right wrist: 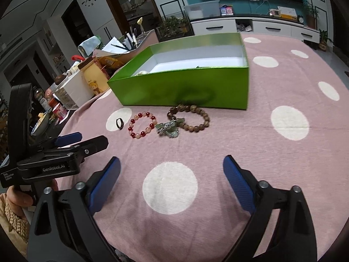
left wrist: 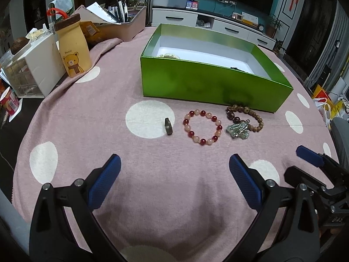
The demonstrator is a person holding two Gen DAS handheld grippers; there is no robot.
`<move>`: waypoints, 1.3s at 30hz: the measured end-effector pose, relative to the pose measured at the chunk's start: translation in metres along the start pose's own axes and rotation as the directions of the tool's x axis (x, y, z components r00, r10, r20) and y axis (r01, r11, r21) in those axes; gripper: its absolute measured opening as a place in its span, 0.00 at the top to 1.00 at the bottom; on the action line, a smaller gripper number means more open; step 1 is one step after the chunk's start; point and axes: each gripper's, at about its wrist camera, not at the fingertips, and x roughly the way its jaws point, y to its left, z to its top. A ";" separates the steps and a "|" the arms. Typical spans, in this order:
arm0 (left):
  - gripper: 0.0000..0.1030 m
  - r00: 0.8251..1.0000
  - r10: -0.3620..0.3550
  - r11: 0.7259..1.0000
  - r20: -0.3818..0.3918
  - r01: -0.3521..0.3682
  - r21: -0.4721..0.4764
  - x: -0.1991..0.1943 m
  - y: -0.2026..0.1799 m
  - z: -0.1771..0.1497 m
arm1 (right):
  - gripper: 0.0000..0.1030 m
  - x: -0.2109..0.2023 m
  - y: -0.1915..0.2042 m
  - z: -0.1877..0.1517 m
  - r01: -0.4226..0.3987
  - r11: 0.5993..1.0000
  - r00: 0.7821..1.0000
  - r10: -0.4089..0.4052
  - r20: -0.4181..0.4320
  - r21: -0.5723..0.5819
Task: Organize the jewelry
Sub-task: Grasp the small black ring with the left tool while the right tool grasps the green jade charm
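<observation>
Pink cloth with white dots (left wrist: 174,185) covers the table, with a living room and a white cabinet behind. Left wrist view: an open green box (left wrist: 207,83) stands at mid-table, a pale item and a dark item just visible inside. Before its near wall lie four loose pieces — a small dark ring (left wrist: 168,126) resting on a white dot, a red-and-pink bead bracelet (left wrist: 202,127) just beside it, then a brown wooden bead bracelet (left wrist: 244,115) lying against the box wall, with a pale green pendant (left wrist: 238,130) overlapping its near edge. The left gripper (left wrist: 174,182) hangs over bare cloth short of the jewelry, jaws spread wide and holding nothing. The right gripper (left wrist: 309,152) shows at the right edge.

Right wrist view: same row before the green box (right wrist: 185,91) — ring (right wrist: 119,123), red-and-pink bracelet (right wrist: 142,127), pendant (right wrist: 169,130), wooden bracelet (right wrist: 192,119). The right gripper (right wrist: 171,183) is wide open and empty over a white dot. The left gripper (right wrist: 67,138) shows side-on at left, held by a hand (right wrist: 13,203).

Handling judgement: all pieces look light. The bracelets are likely elastic-strung, limp and prone to sag — pinch across one run of beads, which may roll between the pads. The pendant looks brittle and may drag the wooden bracelet along. The ring is small, hard and slippery; grip across its band.
</observation>
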 end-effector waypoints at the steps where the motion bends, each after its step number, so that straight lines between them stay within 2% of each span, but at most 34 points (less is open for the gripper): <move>1: 0.04 1.000 0.000 1.000 0.002 0.000 -0.002 0.002 0.001 0.000 | 0.15 0.003 -0.001 0.000 -0.008 1.000 1.000 0.008 -0.006 0.007; 8: 0.19 1.000 -0.014 1.000 -0.006 0.014 -0.025 0.014 0.011 0.004 | 0.32 0.022 -0.004 0.007 -0.052 0.998 0.998 0.053 -0.039 0.031; 15: 0.29 1.000 -0.018 0.999 0.001 0.018 -0.033 0.028 0.017 0.013 | 0.49 0.047 0.006 0.016 -0.071 0.997 0.994 0.071 -0.082 0.011; 21: 0.40 1.000 -0.024 0.999 0.004 0.024 -0.037 0.040 0.018 0.021 | 0.53 0.063 0.011 0.024 -0.052 0.999 0.994 0.052 -0.094 0.001; 24: 0.51 1.000 -0.016 0.999 0.005 0.016 -0.031 0.047 0.017 0.025 | 0.55 0.068 0.011 0.028 -0.041 0.999 0.995 0.041 -0.089 -0.002; 26: 0.65 1.000 -0.014 0.999 0.002 0.014 -0.031 0.052 0.017 0.028 | 0.55 0.071 0.011 0.031 -0.033 0.999 0.996 0.033 -0.086 -0.001; 30: 0.75 1.000 -0.005 1.000 0.004 0.005 -0.027 0.058 0.017 0.030 | 0.58 0.077 0.014 0.037 -0.006 1.000 0.996 0.005 -0.084 -0.012; 32: 0.85 1.000 -0.006 1.000 0.007 0.006 -0.030 0.059 0.018 0.030 | 0.60 0.080 0.014 0.040 0.008 1.000 0.997 -0.009 -0.083 -0.015; 35: 0.93 1.000 -0.005 1.000 0.010 0.005 -0.029 0.060 0.019 0.031 | 0.66 0.084 0.017 0.043 0.035 0.999 0.996 -0.038 -0.083 -0.034; 39: 0.95 1.000 -0.012 0.999 0.012 0.012 -0.035 0.060 0.021 0.030 | 0.74 0.086 0.021 0.043 0.056 0.996 0.995 -0.061 -0.073 -0.074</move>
